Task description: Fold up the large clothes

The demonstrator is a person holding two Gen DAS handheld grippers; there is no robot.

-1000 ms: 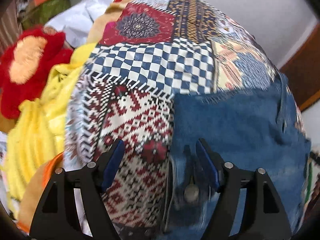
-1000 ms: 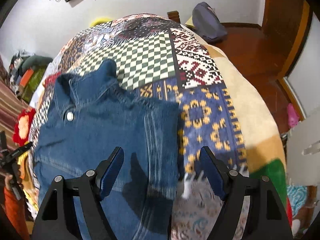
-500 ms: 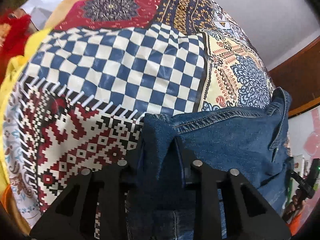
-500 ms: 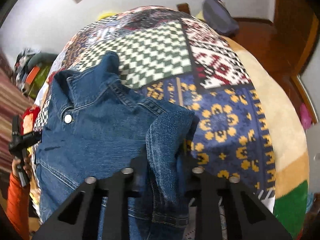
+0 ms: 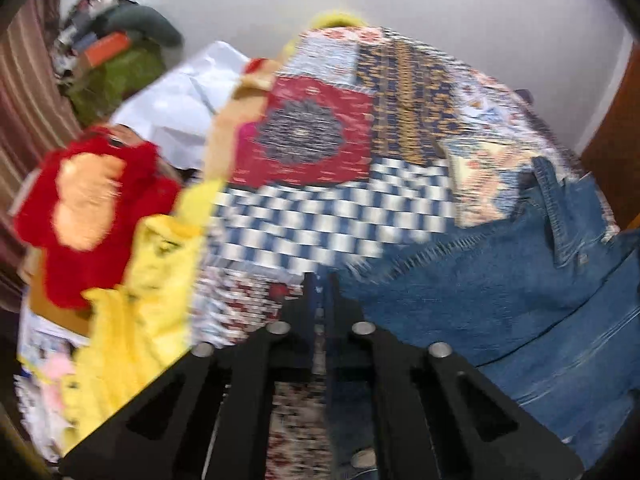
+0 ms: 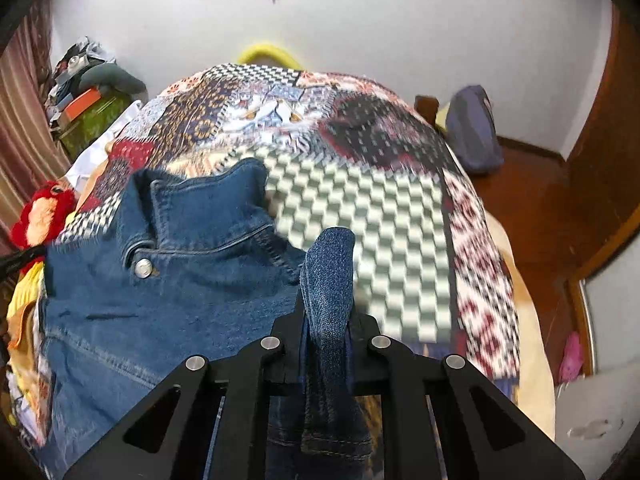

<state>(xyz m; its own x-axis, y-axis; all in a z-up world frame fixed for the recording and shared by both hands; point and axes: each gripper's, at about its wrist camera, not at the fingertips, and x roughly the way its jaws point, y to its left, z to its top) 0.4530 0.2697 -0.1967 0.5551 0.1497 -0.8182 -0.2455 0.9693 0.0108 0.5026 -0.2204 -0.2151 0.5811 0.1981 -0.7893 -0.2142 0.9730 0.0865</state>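
Denim jacket [image 6: 168, 304] spread on the patchwork bedspread [image 6: 360, 216] of the bed, collar toward the far wall, metal snap button [image 6: 143, 268] showing just below the collar. Right tongs [image 6: 326, 316] clamped on a fold of the jacket's denim, the pinched strip standing up between the fingers and hanging down over them, the rest of the jacket lying to the left of these tongs. Jaws closing the last bit on that fold.

Left tongs [image 5: 320, 296] together, fingers nearly touching, with a thin sliver of blue cloth between them; blurred, but clamped on the jacket's edge. From this view, jacket [image 5: 520, 300] to the right of the tongs, patterned bedspread [image 5: 320, 216] beyond and to the left.

Left of the jacket, off the bedspread's edge: red plush toy [image 5: 92, 216] and yellow cloth [image 5: 136, 320], heaped together.
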